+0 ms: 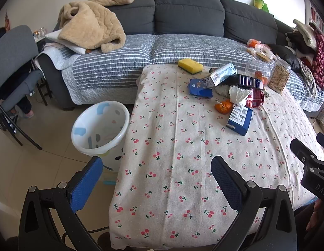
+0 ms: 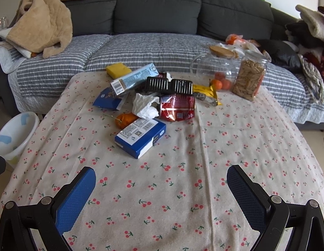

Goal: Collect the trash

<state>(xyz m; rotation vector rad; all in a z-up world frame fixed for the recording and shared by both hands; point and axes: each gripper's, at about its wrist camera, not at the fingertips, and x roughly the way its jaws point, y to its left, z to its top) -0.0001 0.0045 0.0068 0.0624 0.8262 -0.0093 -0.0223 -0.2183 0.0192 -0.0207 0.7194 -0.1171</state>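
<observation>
Above bare near tablecloth (image 2: pixel 162 198), left gripper (image 1: pixel 156 179) and right gripper (image 2: pixel 161 188) spread wide, empty; trash pile (image 2: pixel 153 102) mid-table, bin (image 1: pixel 100 125) beside left edge.

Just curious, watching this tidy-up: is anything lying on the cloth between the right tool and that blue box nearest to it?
No. In the right wrist view, only bare cherry-print tablecloth lies between the open right tool and the blue box.

Bare cherry-print tablecloth (image 2: pixel 162 188) fills the lower frame, open for passage. At upper centre a litter heap blocks: blue cardboard box (image 2: pixel 141 138) nearest, glass jars (image 2: pixel 248 77) upper right.
</observation>
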